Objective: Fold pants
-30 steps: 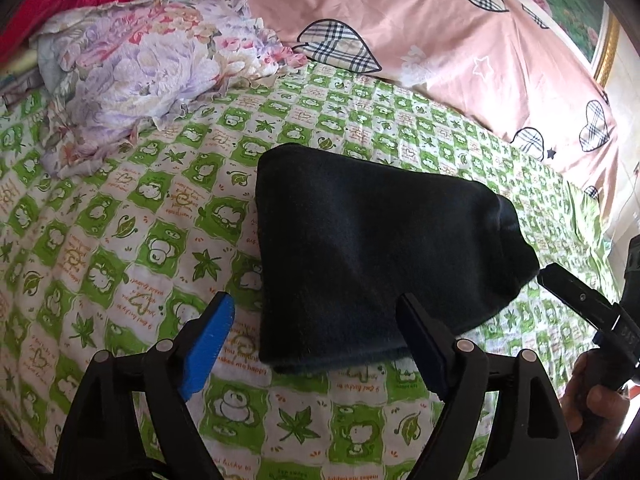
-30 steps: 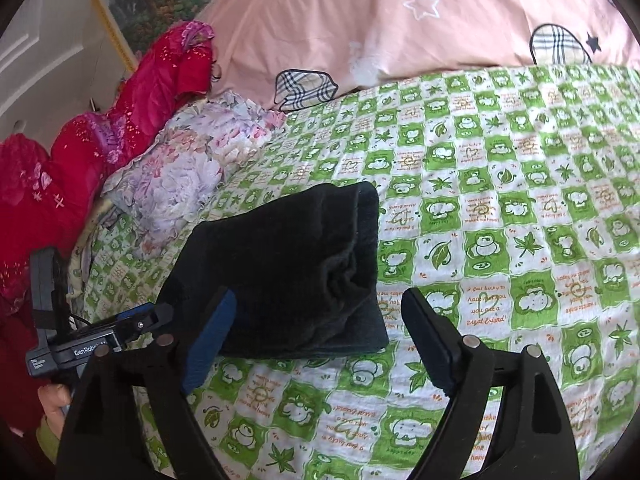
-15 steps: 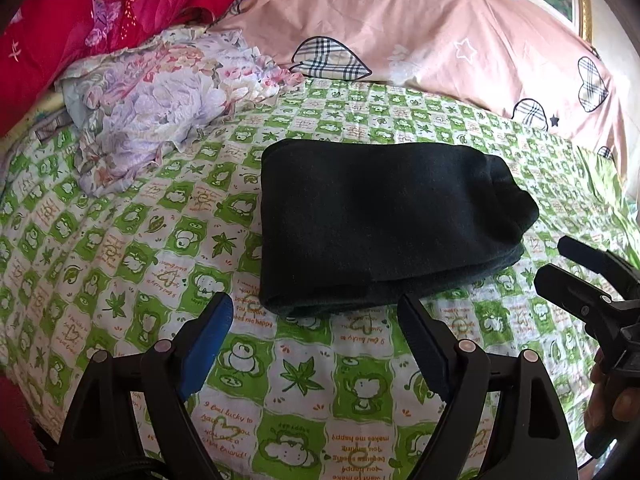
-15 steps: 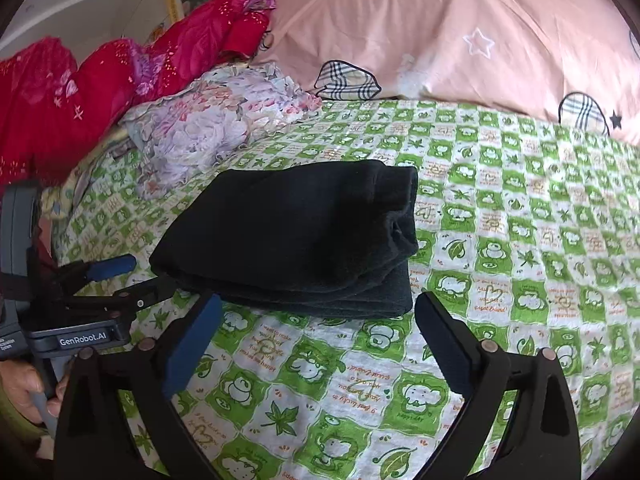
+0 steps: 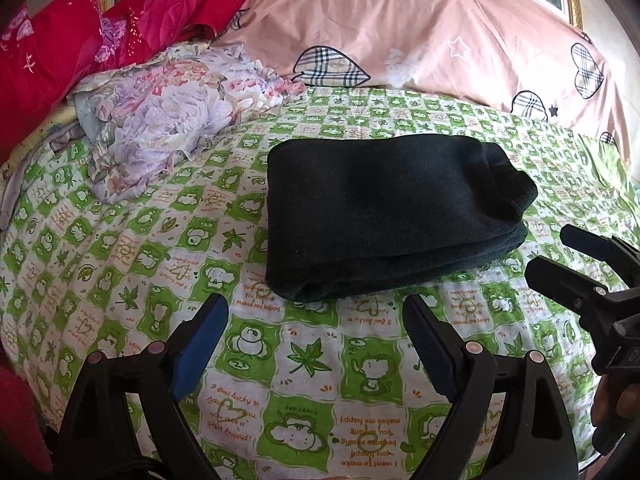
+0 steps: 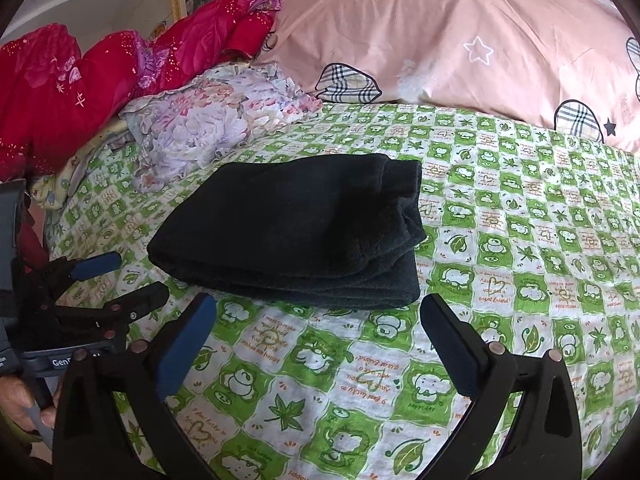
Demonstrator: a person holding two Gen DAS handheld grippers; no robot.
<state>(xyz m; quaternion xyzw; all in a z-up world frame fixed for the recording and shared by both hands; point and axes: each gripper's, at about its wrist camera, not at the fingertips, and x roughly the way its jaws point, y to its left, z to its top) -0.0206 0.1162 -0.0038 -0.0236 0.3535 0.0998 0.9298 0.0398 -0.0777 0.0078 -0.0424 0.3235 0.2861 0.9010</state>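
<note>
The dark pants point(image 5: 384, 216) lie folded in a thick rectangular stack on the green-and-white patterned bedsheet point(image 5: 304, 364); they also show in the right wrist view point(image 6: 296, 228). My left gripper point(image 5: 316, 312) is open and empty, a short way in front of the stack's near edge. My right gripper point(image 6: 318, 312) is open and empty, just before the stack's near right corner. Each gripper shows in the other's view: the right one at the right edge point(image 5: 560, 252), the left one at the left edge point(image 6: 124, 276).
A crumpled floral cloth point(image 5: 168, 112) lies at the back left of the bed. A red quilt point(image 5: 72, 52) is piled behind it. A large pink pillow point(image 5: 420, 28) with plaid hearts runs along the head of the bed.
Both grippers have drawn back from the folded pants, which now lie farther ahead of the fingers. The pants stay where they were.
</note>
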